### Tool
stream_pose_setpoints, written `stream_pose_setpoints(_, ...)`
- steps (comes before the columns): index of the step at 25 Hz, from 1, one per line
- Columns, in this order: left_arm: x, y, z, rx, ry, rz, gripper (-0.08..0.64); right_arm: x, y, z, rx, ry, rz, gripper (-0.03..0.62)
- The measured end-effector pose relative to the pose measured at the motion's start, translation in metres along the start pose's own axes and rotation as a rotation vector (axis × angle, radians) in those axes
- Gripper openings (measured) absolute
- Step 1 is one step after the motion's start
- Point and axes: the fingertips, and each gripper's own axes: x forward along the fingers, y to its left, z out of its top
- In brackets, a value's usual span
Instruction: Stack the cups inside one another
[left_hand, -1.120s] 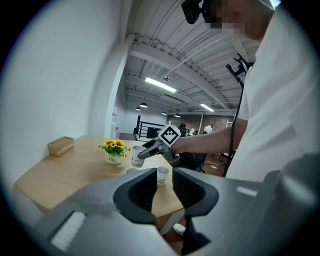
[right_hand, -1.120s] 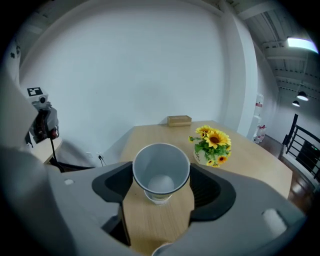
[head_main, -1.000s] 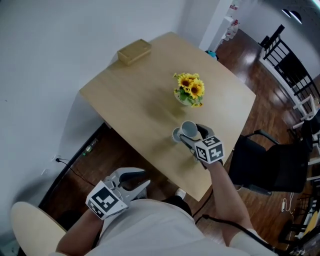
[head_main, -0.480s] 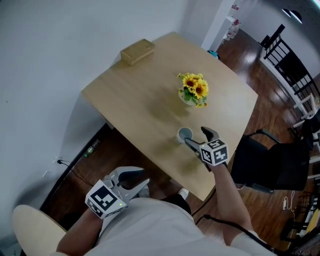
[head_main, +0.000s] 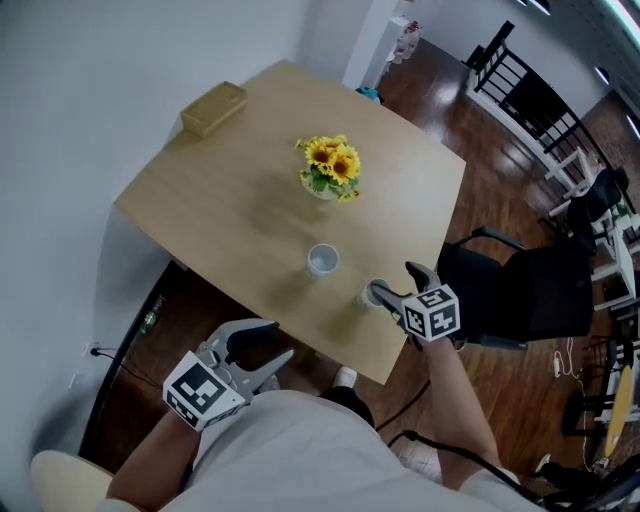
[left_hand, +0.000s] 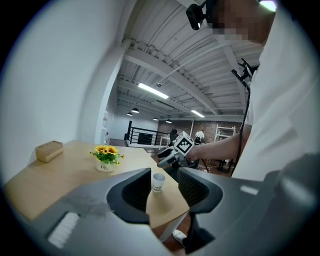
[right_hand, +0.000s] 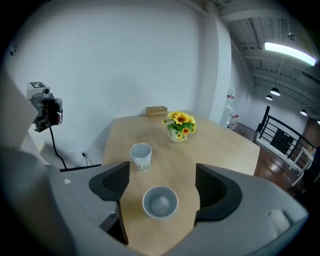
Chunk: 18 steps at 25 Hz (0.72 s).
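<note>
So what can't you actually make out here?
Head view: the nearer small white cup is partly hidden by the right gripper.
Left gripper view: the print on the white flower pot is too small to read.
Right gripper view: markings on the other white cup are blurred.

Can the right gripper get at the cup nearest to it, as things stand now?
Probably yes: the right gripper is open, and the near cup stands upright in the gap between its fingers, with nothing in the way.
</note>
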Motion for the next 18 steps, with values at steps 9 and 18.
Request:
stream_pose_setpoints(9, 0.018, -0.016, -0.003, 0.031, 0.046, -0.063, 0.193, 0.03, -0.004, -0.084, 0.118, 0.144, -0.032, 0.433)
stream_pose_setpoints(18, -0.008, -0.007, -0.02, -0.017, 0.081, 0.028, 0.193, 0.059, -0.001, -0.095, 0.099, 0.185, -0.018, 0.368)
